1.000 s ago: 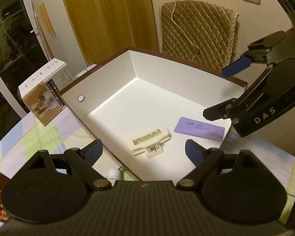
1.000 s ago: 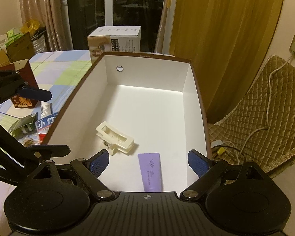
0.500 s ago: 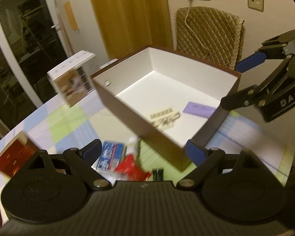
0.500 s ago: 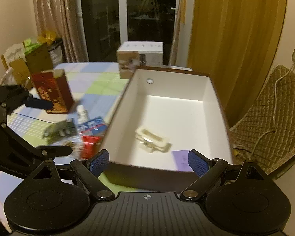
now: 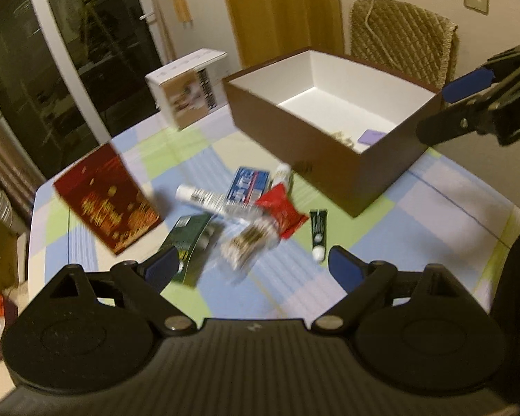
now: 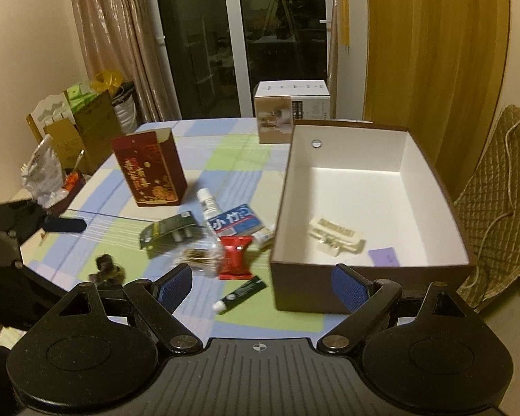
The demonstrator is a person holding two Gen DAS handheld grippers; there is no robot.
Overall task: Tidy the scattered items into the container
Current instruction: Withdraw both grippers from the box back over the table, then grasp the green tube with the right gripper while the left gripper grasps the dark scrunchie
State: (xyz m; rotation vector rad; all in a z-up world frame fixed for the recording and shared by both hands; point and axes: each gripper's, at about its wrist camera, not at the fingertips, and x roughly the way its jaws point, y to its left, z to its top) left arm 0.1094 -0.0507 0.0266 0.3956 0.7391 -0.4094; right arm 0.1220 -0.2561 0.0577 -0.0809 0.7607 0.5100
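**A:** Where are the things?

**B:** On the desk point(image 6: 225, 159), in a pile left of the brown box point(image 6: 371, 277). The red packet point(image 6: 235, 257) and green tube point(image 6: 241, 293) lie just past the right claw point(image 6: 261, 282). The left claw point(image 5: 251, 270) is above the same pile. Both claws are wide open, holding nothing.

**A:** Anything hard to see?

**B:** The left view is blurry. The box wall hides most of the cream clip point(image 6: 334, 237) and purple card point(image 6: 384, 256) there.

**A:** What changed?

**B:** Both claws pulled back from the box.

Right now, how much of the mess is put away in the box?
Two things lie in the box: a hair clip and a purple card. Both the left gripper and right gripper are open and empty. Still on the table: red packet, blue box, dark tube, white tube, green packet.
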